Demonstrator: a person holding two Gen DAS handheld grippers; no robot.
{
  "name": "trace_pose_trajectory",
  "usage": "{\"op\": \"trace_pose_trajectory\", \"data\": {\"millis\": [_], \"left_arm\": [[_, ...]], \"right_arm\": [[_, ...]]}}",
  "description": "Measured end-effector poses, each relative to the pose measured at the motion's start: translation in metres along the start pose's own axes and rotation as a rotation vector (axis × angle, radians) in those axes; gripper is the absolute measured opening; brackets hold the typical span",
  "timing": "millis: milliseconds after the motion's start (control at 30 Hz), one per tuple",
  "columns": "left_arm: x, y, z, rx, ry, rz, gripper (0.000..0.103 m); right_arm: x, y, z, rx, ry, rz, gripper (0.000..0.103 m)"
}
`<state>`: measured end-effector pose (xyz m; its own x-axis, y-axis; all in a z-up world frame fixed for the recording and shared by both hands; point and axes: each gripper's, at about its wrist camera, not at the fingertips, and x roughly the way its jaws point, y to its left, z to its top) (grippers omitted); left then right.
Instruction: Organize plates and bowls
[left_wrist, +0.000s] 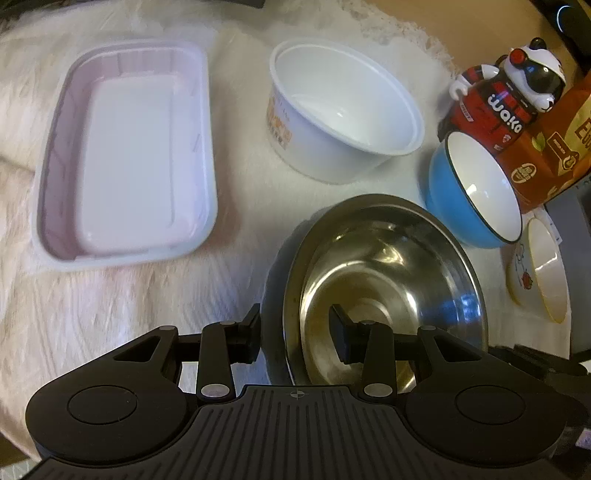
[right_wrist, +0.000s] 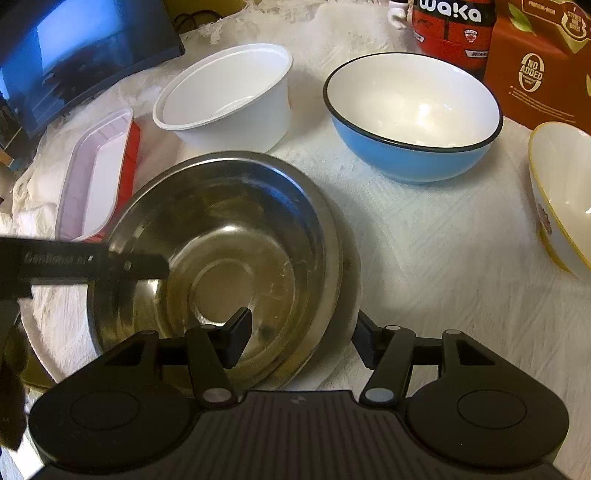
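While both grippers hang over the same steel bowl (left_wrist: 384, 288), what fills most of each view is the surface: a white, fuzzy, textured cloth (left_wrist: 122, 314) spread over the table, with a lacy fringed edge (left_wrist: 417, 33) at the far side where bare tan tabletop shows. Beyond that edge in the right wrist view stands a dark screen (right_wrist: 74, 55) glowing blue.

The left gripper (left_wrist: 295, 334) has its jaws apart and straddles the near rim of the steel bowl, one finger outside the wall and the other inside; the pads do not seem to press on the metal, though blur there makes this hard to be sure of. The right gripper (right_wrist: 303, 338) straddles the rim on its own side in the same way, one finger in the bowl and one over the cloth, with clear gaps to the wall, so it grips nothing.

Upright on the cloth sit a pale pink rectangular tray (left_wrist: 125, 155) at the left, a white plastic bowl (left_wrist: 343, 110) beyond the steel one, a blue bowl (right_wrist: 413, 118) with white inside and a dark rim, and a cream bowl (right_wrist: 561, 192) with a yellow edge at the far right. Behind the blue bowl stand a red panda-topped bottle (left_wrist: 502, 99) and an orange-brown carton (right_wrist: 543, 70).
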<state>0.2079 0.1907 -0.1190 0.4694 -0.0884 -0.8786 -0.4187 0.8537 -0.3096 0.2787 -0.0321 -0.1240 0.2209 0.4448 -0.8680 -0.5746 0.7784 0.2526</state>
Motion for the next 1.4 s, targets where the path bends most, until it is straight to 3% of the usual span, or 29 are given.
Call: {"op": "trace_pose_trajectory", "data": {"millis": [300, 400, 567, 700, 900, 1033, 1133, 1233, 1400], "left_arm": [[0.004, 0.007, 0.003, -0.003, 0.015, -0.011, 0.038], [-0.012, 0.005, 0.006, 0.009, -0.038, 0.011, 0.035], [-0.048, -0.014, 0.017, 0.049, -0.176, 0.110, 0.035], [-0.067, -0.035, 0.025, 0.046, -0.256, -0.004, 0.035], [-0.047, -0.099, 0.024, 0.125, -0.222, -0.201, 0.035], [-0.009, -0.151, 0.020, 0.198, -0.139, -0.263, 0.035], [0.016, -0.183, 0.020, 0.183, -0.083, -0.300, 0.035], [0.038, -0.212, 0.022, 0.183, -0.068, -0.303, 0.035], [0.072, -0.239, 0.025, 0.180, -0.057, -0.225, 0.036]], "right_arm": [[-0.005, 0.003, -0.003, -0.029, -0.031, -0.001, 0.064], [-0.025, -0.004, -0.003, -0.041, -0.117, -0.035, 0.064], [-0.075, -0.028, -0.002, -0.062, -0.325, -0.132, 0.064], [-0.103, -0.064, 0.001, -0.047, -0.415, -0.254, 0.064], [-0.116, -0.137, 0.005, 0.084, -0.370, -0.358, 0.067], [-0.119, -0.172, -0.005, 0.130, -0.340, -0.344, 0.067], [-0.119, -0.188, -0.006, 0.133, -0.323, -0.314, 0.067], [-0.113, -0.202, -0.001, 0.128, -0.317, -0.312, 0.067], [-0.090, -0.224, 0.013, 0.142, -0.286, -0.303, 0.066]]}}
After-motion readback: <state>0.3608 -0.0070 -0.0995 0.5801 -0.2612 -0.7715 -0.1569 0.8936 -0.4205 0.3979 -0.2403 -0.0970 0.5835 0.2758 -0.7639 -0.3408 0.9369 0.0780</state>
